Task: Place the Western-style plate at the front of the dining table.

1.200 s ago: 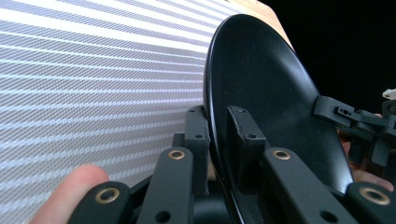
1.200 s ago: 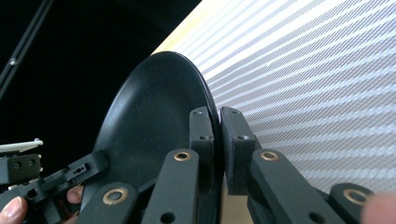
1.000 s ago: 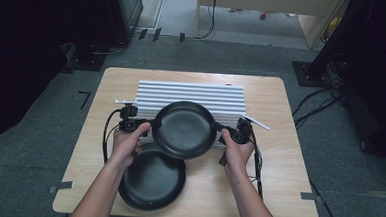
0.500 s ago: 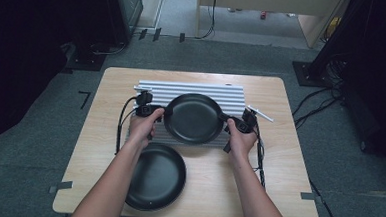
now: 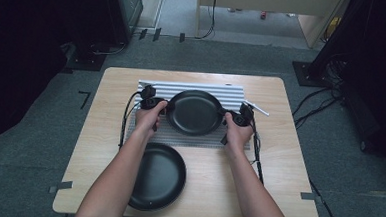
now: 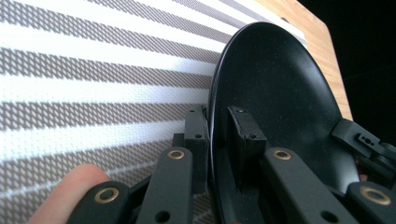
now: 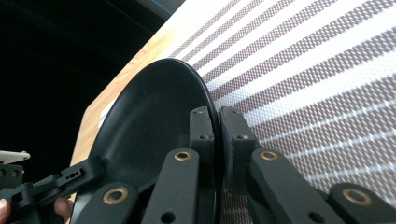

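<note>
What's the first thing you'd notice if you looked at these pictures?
A round black plate sits over a grey-and-white striped mat in the middle of the wooden table. The left gripper and the right gripper each pinch its rim from opposite sides. A second round black plate lies near the table's front edge.

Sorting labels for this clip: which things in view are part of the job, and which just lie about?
In the job: black plate, left gripper and right gripper clamped on its rim, striped mat.
Lying about: second black plate, white stick.
</note>
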The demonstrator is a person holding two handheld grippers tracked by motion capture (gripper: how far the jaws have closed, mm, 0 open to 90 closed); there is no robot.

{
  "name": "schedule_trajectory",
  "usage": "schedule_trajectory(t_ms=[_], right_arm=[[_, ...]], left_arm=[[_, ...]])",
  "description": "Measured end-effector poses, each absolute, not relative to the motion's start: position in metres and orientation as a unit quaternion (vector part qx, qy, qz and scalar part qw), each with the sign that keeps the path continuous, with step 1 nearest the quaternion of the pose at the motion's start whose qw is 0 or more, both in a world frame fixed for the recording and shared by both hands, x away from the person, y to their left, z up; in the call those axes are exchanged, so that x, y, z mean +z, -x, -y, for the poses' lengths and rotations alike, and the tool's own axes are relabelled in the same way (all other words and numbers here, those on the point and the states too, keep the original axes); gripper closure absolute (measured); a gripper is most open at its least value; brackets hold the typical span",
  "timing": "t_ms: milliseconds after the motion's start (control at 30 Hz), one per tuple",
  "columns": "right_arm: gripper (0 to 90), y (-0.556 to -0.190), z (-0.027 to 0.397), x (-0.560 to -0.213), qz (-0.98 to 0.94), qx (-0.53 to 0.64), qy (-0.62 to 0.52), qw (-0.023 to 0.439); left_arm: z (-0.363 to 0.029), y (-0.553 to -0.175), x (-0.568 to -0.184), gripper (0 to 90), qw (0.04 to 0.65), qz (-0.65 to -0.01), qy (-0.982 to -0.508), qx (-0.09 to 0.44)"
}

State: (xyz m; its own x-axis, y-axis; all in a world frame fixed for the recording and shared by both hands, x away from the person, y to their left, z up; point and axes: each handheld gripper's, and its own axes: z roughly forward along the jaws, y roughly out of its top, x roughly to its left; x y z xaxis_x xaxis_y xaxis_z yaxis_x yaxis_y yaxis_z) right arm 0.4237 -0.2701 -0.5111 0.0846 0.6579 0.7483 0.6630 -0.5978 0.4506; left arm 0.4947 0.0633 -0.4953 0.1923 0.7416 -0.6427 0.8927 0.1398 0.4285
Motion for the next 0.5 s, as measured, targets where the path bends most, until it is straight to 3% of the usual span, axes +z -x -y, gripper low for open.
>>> schedule_trajectory(t_ms=[500], right_arm=[[82.7,-0.449,0.262,-0.527,0.458,-0.491,0.741,0.007]], left_arm=[[-0.065,-0.507,-0.506,78.3,0.404,-0.651,-0.638,-0.073]])
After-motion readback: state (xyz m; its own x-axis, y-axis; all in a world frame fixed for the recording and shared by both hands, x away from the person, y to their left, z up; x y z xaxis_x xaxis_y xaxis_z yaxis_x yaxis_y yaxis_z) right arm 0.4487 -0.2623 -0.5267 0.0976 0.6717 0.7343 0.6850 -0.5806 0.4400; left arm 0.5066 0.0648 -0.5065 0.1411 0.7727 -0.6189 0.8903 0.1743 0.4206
